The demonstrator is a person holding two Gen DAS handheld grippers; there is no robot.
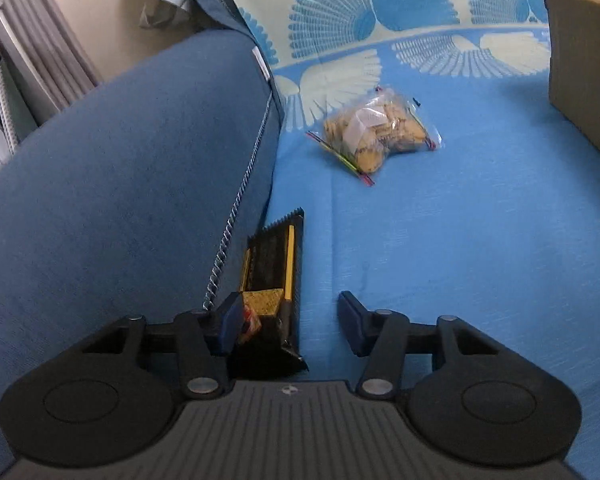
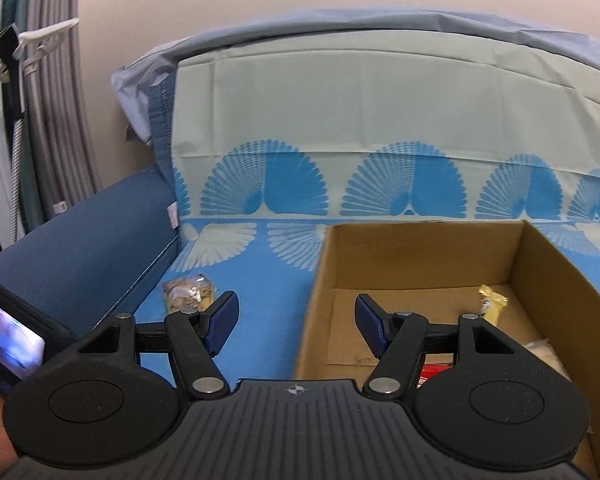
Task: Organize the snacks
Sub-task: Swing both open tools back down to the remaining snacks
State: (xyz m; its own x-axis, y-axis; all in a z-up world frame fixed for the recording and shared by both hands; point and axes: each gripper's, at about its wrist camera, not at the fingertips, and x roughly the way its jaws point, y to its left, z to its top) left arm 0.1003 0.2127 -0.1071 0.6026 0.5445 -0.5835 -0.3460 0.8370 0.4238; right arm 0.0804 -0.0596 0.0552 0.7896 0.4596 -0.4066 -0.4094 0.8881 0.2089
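1. The left tongs (image 1: 286, 322) stand partly open, tilted down at the sofa seat (image 1: 460, 240); their left pad looks to touch a black snack packet (image 1: 278, 264), while the right pad stands clear of it on bare cloth.
2. The packet lies flat at the seat's left edge, against the dark blue armrest (image 1: 120, 180), its long axis running away from the tongs toward the backrest, with a saw-toothed end farthest off. It is black with yellow stripes and a golden biscuit picture.
3. A clear zip bag of tan biscuits (image 1: 374, 136) lies farther back on the seat, slanted, near the backrest.
4. The right tongs (image 2: 296, 326) are open and hold nothing, pointing slightly down over the near left corner of a cardboard box (image 2: 420, 248).
5. Inside the box lies a yellow packet (image 2: 492, 304).
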